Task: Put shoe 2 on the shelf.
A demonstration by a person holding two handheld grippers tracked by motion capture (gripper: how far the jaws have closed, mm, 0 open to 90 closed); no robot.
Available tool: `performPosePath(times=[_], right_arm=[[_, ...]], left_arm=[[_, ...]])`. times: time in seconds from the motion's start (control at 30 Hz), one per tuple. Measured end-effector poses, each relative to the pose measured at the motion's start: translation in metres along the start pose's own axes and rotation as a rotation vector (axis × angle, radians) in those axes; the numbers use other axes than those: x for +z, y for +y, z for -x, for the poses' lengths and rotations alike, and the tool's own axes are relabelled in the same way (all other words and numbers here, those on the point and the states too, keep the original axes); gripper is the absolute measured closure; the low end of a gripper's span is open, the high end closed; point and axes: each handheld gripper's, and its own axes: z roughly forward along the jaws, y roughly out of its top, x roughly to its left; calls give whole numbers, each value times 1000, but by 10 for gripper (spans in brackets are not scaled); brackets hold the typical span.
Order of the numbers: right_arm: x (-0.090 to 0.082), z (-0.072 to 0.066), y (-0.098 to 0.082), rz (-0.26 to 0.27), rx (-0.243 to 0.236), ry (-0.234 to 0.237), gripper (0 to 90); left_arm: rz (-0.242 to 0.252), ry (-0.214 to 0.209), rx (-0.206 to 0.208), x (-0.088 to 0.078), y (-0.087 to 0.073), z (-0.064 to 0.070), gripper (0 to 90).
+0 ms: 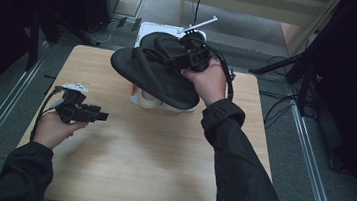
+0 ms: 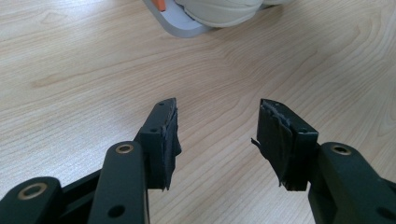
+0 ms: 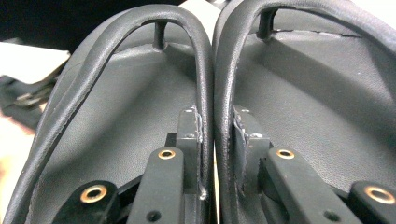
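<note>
Pinching both black flip-flops [image 1: 155, 70] at once: right tool [image 3: 216, 135] has its jaws pressed in on the two inner straps [image 3: 212, 84], side by side, one sandal either side of the jaw line. Pair hangs clear of the bench [image 1: 159, 169], soles tilted, long axis running from the tool out toward the person's left and slightly nearer. Directly under the pair, past the toes, sits a pale shoe [image 1: 152, 101]; beyond the tool, a white box [image 1: 150, 27] off the far bench edge. Left tool [image 2: 217, 135] spread, nothing between jaws, hovering low over bare wood, well apart from the sandals. Right hand [image 1: 207, 81] is plainly the nearer; any set-down turns on its heading.
</note>
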Motion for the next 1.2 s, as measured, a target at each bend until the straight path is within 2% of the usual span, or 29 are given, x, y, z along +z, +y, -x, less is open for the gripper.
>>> performPosePath(times=[0.1,0.4,0.53,0.7,0.87,0.97,1.2], right_arm=[[8,6,3,2,56,-70,761],[31,23,12,56,219,-203,760],[39,30,15,84,287,-236,760],[50,35,19,106,358,-298,760],[61,38,24,138,454,-336,759],[68,39,27,145,484,-381,759],[79,42,36,170,555,-440,758]], left_arm=[[-5,1,6,0,0,0,490],[-2,-6,9,2,0,2,490],[-9,-10,17,3,0,3,490],[-18,-15,24,5,1,4,491],[-21,-22,29,6,1,6,491],[-28,-24,36,8,2,7,491],[-35,-34,45,11,2,7,491]])
